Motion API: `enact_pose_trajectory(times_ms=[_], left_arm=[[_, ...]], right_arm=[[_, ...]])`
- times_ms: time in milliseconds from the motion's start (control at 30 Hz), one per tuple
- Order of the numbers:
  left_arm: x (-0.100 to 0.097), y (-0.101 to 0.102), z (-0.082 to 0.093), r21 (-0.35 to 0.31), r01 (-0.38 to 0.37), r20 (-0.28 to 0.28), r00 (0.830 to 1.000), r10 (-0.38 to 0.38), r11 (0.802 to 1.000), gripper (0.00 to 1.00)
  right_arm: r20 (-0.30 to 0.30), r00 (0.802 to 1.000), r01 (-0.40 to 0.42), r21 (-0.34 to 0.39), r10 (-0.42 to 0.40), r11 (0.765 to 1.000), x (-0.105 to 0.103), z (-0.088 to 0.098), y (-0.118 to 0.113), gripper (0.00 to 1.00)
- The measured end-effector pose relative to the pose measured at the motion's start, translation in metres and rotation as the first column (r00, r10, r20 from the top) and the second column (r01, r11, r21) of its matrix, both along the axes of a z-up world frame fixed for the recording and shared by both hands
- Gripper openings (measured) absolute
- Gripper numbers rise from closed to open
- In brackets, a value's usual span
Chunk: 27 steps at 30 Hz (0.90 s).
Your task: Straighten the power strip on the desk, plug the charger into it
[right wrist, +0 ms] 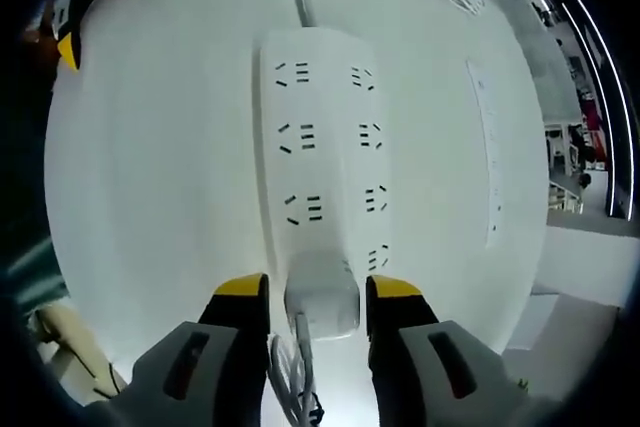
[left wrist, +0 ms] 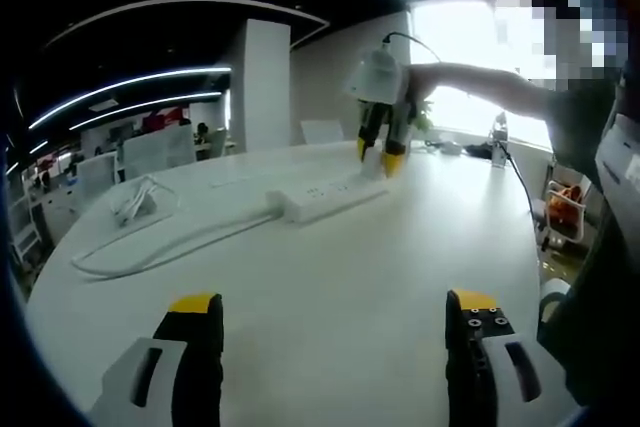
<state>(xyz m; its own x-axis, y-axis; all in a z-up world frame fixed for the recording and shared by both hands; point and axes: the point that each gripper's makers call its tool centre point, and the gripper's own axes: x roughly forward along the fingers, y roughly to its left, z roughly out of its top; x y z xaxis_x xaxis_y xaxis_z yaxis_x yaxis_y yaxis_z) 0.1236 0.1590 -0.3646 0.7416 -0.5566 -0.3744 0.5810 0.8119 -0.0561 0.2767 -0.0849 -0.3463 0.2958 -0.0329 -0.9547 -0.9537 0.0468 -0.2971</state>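
The right gripper [right wrist: 305,299] held the charger [right wrist: 322,292] between closed fingers over the power strip [right wrist: 320,147] on the white bench [right wrist: 150,177] (left gripper [left wrist: 335,322] wide open, empty); misaligned prongs could shove the strip askew.

Left gripper view low across desk [left wrist: 330,287], right gripper view close above power strip [right wrist: 320,147], shared
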Motion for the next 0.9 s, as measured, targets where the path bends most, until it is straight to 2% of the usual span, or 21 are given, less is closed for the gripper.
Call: enact_pose_trajectory(times_ms=[467,900], left_arm=[[0.000,0.000,0.000,0.000,-0.002,-0.001,1.000,0.002,1.000,0.95],[-0.001,0.001,-0.001,-0.002,0.000,-0.008,1.000,0.000,1.000,0.95]], right_arm=[[0.024,1.000,0.001,0.026,-0.001,1.000,-0.002,0.008,-0.001,0.46],[0.039,0.999,-0.011,0.044,0.009,0.999,-0.003,0.015,-0.001,0.48]])
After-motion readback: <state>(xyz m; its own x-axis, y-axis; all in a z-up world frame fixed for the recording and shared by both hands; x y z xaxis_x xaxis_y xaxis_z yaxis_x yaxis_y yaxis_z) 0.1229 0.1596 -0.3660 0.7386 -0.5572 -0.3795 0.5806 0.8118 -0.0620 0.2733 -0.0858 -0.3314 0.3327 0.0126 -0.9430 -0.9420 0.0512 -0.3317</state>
